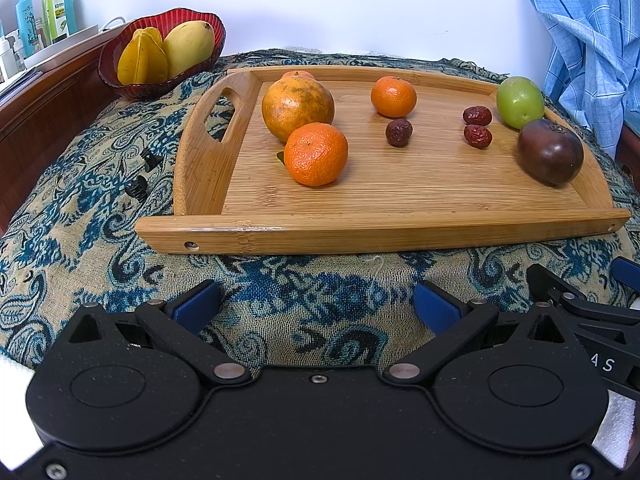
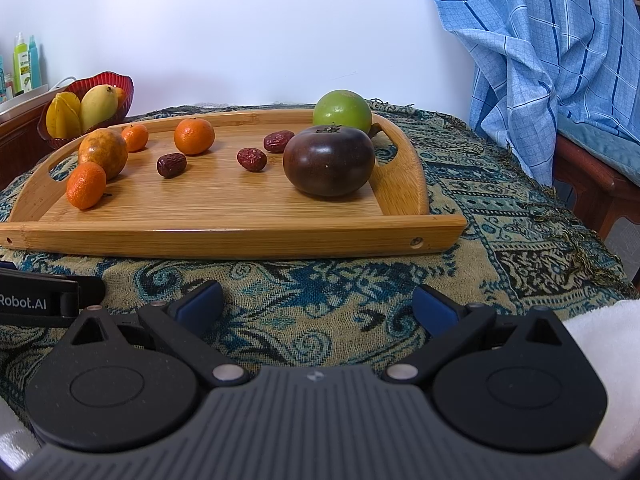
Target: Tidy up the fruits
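Note:
A bamboo tray (image 1: 400, 200) (image 2: 224, 204) lies on the patterned cloth. On it are a large yellow-orange citrus (image 1: 297, 109) (image 2: 103, 152), small tangerines (image 1: 316, 154) (image 1: 393, 96) (image 2: 86, 185) (image 2: 194, 136) (image 2: 135, 137), three red dates (image 1: 399, 132) (image 1: 477, 115) (image 1: 477, 136) (image 2: 171, 165) (image 2: 251, 159) (image 2: 279, 141), a green fruit (image 1: 519, 101) (image 2: 342, 111) and a dark purple tomato (image 1: 550, 151) (image 2: 329, 161). My left gripper (image 1: 316, 304) is open and empty in front of the tray. My right gripper (image 2: 318, 302) is open and empty, also in front of it.
A red glass bowl (image 1: 120, 80) (image 2: 124, 84) with a mango (image 1: 188, 46) (image 2: 98, 104) and a star fruit (image 1: 142, 58) (image 2: 63, 114) stands at the back left. Two black clips (image 1: 142, 174) lie left of the tray. Bottles (image 1: 52, 4) stand far left. Blue cloth (image 2: 540, 60) hangs right.

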A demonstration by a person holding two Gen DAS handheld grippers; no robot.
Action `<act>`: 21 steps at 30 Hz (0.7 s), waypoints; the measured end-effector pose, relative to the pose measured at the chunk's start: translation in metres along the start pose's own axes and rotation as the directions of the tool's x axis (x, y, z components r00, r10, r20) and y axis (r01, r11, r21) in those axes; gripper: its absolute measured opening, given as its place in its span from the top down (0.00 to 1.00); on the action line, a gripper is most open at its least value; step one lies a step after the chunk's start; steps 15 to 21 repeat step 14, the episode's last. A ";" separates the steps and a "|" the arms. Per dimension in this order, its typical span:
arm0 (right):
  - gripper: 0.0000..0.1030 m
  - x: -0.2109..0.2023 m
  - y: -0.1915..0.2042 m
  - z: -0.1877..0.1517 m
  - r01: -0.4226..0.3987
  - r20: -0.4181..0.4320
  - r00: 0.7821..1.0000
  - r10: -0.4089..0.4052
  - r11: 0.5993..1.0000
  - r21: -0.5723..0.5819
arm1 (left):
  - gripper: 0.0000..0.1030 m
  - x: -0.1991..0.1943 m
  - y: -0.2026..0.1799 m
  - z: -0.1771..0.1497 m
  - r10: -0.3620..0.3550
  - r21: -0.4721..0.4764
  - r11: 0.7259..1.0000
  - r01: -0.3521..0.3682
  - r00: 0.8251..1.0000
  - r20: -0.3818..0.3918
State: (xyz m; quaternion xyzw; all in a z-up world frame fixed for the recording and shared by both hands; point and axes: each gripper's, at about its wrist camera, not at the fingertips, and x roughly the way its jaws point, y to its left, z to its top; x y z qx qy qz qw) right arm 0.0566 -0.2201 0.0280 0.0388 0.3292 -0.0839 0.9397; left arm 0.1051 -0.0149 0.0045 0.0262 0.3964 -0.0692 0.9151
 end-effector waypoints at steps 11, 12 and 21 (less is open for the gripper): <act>0.00 0.001 0.003 0.000 -0.005 0.007 1.000 0.005 1.000 -0.002 | 0.00 -0.001 0.001 0.000 0.002 0.000 1.000 -0.002 1.000 0.009; 0.00 0.001 0.003 0.000 -0.007 0.008 1.000 0.007 1.000 -0.002 | 0.00 -0.001 0.001 0.000 0.002 0.000 1.000 -0.002 1.000 0.009; 0.00 0.000 0.003 0.000 -0.008 0.009 1.000 0.008 1.000 0.000 | 0.00 -0.002 0.001 0.000 0.003 -0.003 1.000 -0.003 1.000 0.010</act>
